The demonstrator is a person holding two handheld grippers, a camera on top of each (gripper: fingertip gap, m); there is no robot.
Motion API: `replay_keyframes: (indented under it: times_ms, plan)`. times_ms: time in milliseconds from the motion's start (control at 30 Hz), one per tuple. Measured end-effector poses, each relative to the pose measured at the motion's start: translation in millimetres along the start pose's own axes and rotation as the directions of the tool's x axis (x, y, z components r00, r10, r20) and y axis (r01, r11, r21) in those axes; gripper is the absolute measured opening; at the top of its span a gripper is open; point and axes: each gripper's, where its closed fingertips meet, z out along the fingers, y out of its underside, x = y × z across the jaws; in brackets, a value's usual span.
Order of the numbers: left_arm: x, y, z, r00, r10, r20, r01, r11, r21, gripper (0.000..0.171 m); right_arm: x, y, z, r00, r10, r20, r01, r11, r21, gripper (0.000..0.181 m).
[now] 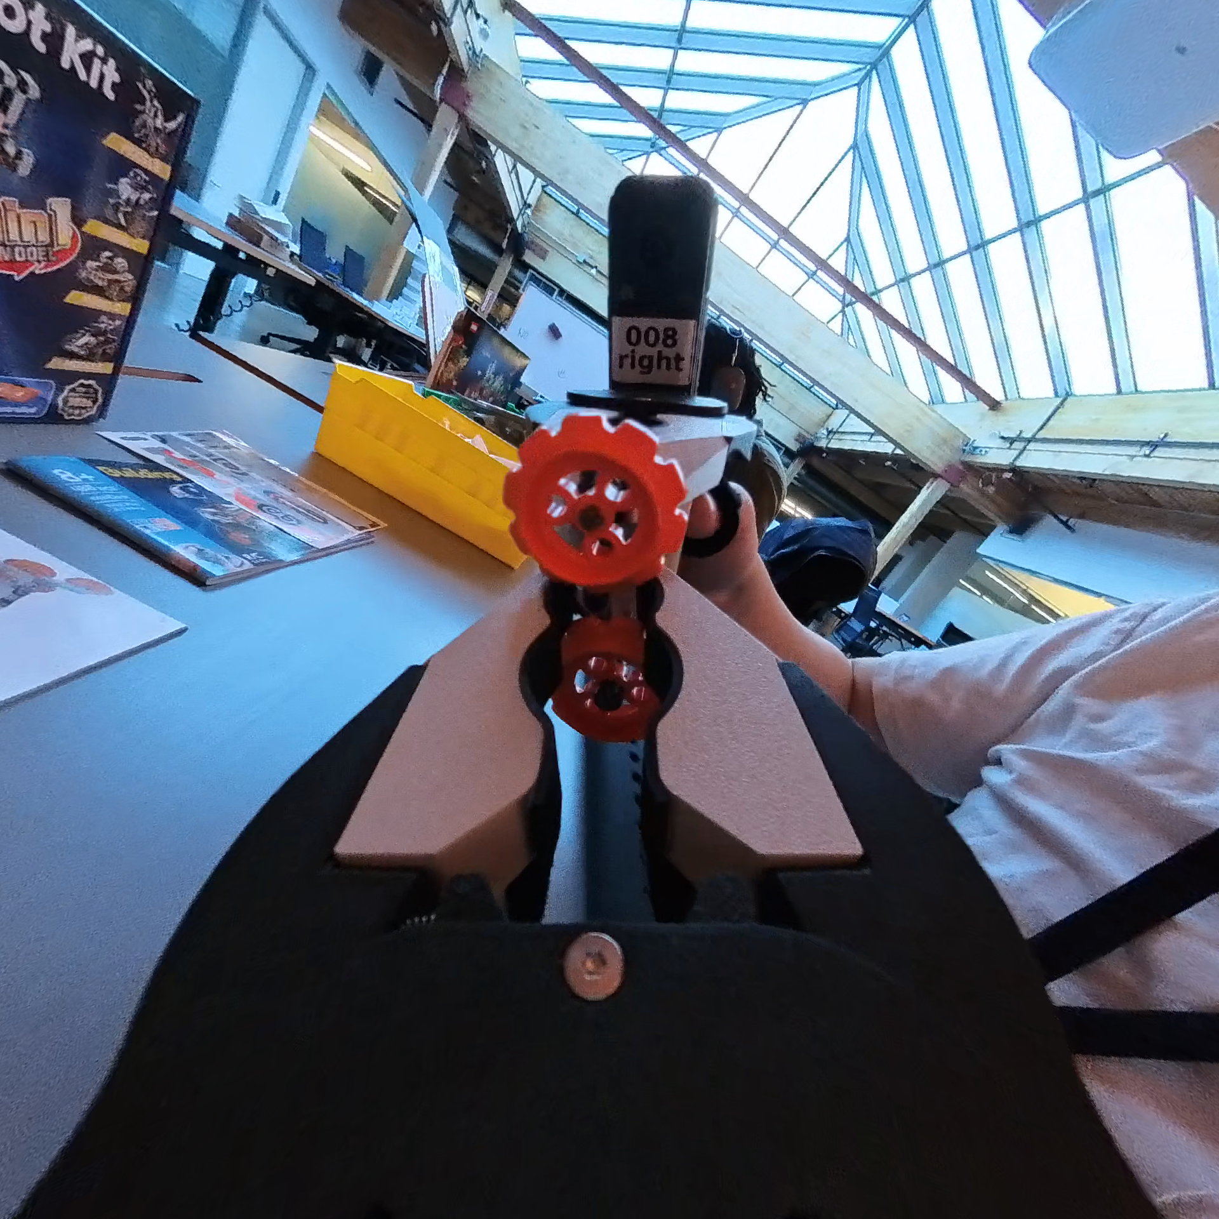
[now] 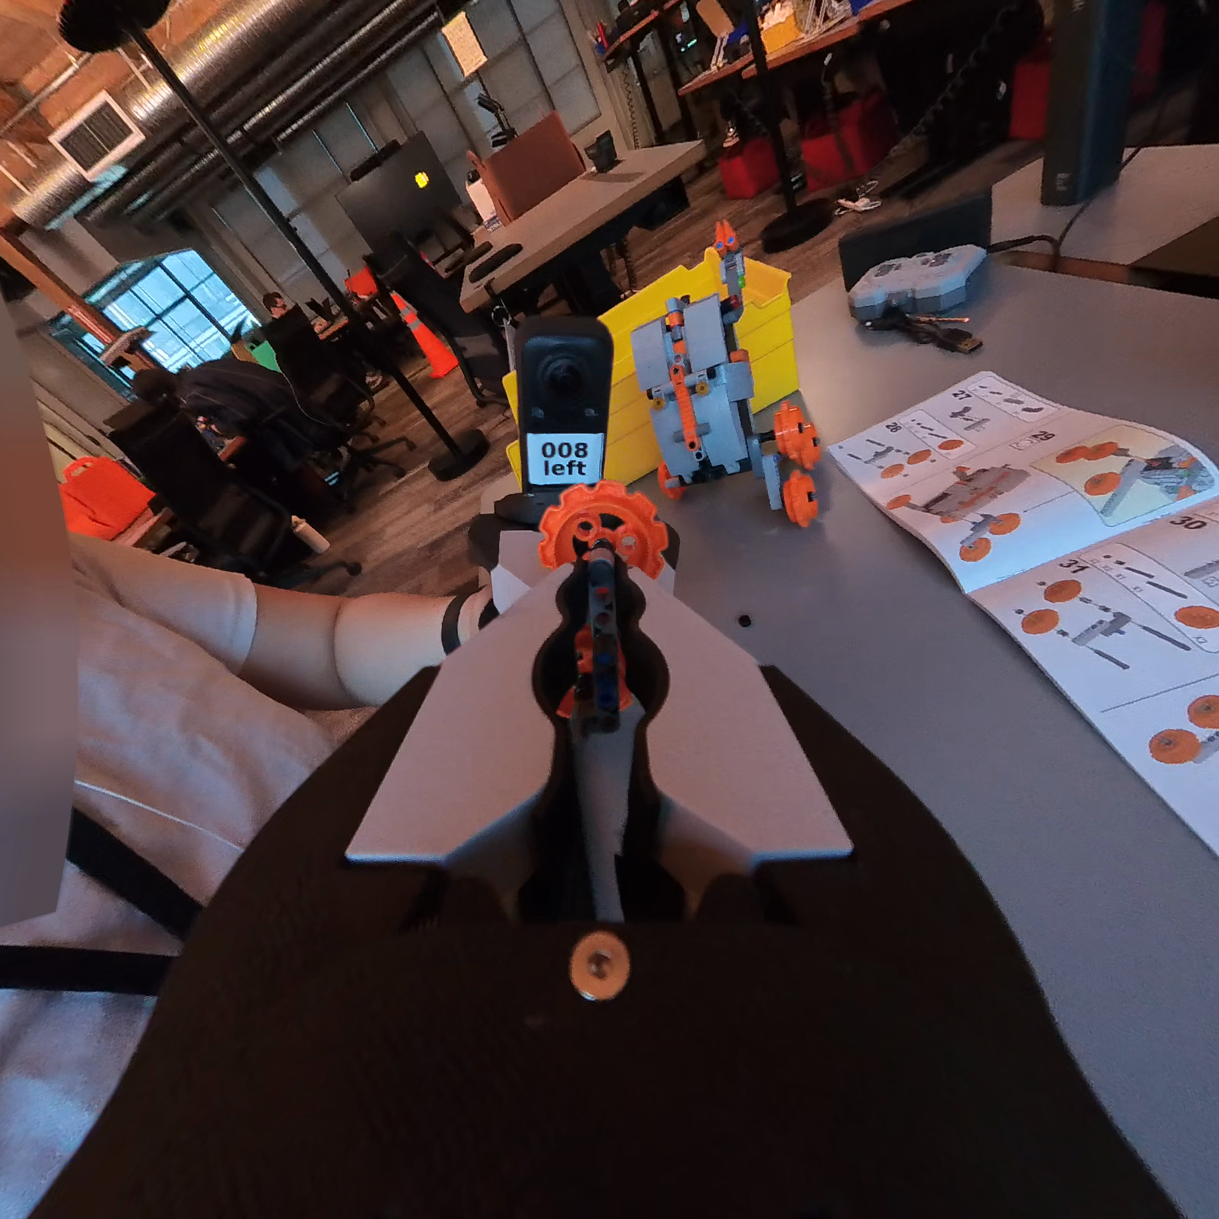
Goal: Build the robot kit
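My left gripper is shut on a dark stud carrying a small orange wheel, which sits in the notch between its fingers. A large orange gear stands just past its tips. My right gripper faces it tip to tip, shut on a dark pinned beam with an orange wheel at its near end. The same gear shows at the beam's far end. Each view shows the other gripper behind the gear. I cannot tell whether the gear is joined to both held pieces.
On the grey table stand a part-built grey and orange wheeled model, a yellow bin, an open instruction booklet and a grey control box. A kit box and booklets lie left. Only a small space, under 4 cm, lies between the two pairs of fingers.
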Motion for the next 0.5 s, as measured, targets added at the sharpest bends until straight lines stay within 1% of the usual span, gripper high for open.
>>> replay_keyframes:
  times_ms: [67, 200, 333, 467, 500]
  plan:
    - [0, 0, -1, 1.000, -0.005, -0.002, 0.005, 1.000, 0.001, 0.016, -1, 1, 1, 1.000, 0.000, 0.001, 0.000, 1.000, -0.004, 0.006]
    - [0, -7, -7, 0.998, -0.052, -0.034, 0.054, 0.998, 0.045, 0.016, 1, 1, -2, 0.999, -0.025, -0.028, 0.024, 1.000, -0.018, 0.006]
    - [5, 1, -3, 0.994, -0.087, -0.072, 0.086, 0.996, -0.015, 0.016, -3, 5, -1, 1.000, -0.026, -0.016, 0.025, 0.994, -0.105, 0.006]
    - [3, 4, -4, 0.995, -0.089, -0.054, 0.086, 0.995, -0.056, 0.015, 0, 10, -6, 1.000, -0.010, -0.029, 0.004, 0.980, -0.198, 0.008]
    - [1, 5, -5, 0.995, -0.092, -0.042, 0.089, 0.994, -0.059, 0.015, 1, 9, -6, 0.999, 0.011, -0.032, -0.018, 0.978, -0.206, 0.013]
